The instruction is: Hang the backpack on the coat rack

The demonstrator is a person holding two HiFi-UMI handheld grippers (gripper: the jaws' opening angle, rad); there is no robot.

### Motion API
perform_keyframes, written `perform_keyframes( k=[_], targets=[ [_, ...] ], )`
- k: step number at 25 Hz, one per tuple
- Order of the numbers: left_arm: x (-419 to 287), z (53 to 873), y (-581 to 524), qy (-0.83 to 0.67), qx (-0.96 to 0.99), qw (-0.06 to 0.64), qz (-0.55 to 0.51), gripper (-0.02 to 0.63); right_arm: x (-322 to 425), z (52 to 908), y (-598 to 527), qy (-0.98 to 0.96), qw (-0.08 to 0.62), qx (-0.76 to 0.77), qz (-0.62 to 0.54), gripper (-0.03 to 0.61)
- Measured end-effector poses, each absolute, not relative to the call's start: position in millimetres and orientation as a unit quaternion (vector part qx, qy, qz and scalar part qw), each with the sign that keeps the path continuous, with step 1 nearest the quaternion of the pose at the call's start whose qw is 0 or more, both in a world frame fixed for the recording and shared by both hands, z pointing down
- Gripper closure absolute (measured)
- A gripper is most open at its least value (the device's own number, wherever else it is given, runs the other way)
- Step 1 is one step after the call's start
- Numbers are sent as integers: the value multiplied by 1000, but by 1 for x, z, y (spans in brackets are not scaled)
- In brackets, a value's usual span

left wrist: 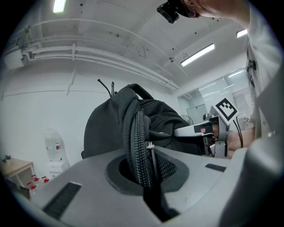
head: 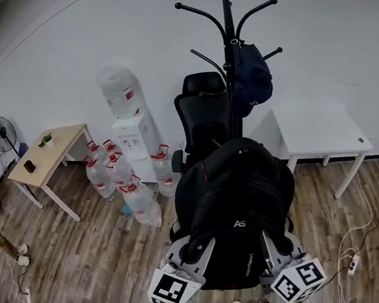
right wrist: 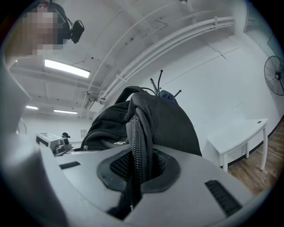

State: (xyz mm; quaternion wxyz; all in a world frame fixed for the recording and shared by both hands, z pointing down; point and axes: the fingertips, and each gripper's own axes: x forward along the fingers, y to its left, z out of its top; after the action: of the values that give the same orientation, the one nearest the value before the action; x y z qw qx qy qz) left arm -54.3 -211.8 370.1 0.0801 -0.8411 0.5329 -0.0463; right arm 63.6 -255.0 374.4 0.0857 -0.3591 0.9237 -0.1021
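Note:
A black backpack [head: 235, 203] hangs in the air in front of me, held up by both grippers. My left gripper [head: 193, 251] is shut on a padded, zip-edged strap [left wrist: 136, 142] at the bag's lower left. At the lower right, my right gripper [head: 272, 248] is shut on a matching strap [right wrist: 141, 137]. In the left gripper view the jaws [left wrist: 143, 175] pinch the strap, and the right gripper [left wrist: 208, 131] shows beyond the bag. The black coat rack [head: 228, 21] stands behind the backpack, with a dark blue bag [head: 252, 79] on one hook. Its upper hooks are bare.
A black office chair [head: 201, 110] stands at the rack's foot. To the right is a white table [head: 319, 127]; to the left are a water dispenser [head: 128, 114], several water bottles [head: 126, 180] and a wooden desk [head: 49, 155]. Cables [head: 352, 261] lie on the floor at right.

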Motion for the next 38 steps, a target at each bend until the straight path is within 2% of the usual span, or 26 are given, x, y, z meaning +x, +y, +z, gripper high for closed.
perform_keyframes(
  k=[13, 24, 38],
  targets=[
    [-41, 363, -240, 551, -829, 79, -45, 586, 74, 367, -290, 931, 77, -342, -103, 546],
    [-75, 348, -273, 522, -848, 90, -20, 586, 45, 351, -312, 921, 77, -372, -86, 546],
    [-127, 308, -339, 446, -885, 131, 0, 584, -1, 311, -360, 889, 117, -437, -63, 546]
  ],
)
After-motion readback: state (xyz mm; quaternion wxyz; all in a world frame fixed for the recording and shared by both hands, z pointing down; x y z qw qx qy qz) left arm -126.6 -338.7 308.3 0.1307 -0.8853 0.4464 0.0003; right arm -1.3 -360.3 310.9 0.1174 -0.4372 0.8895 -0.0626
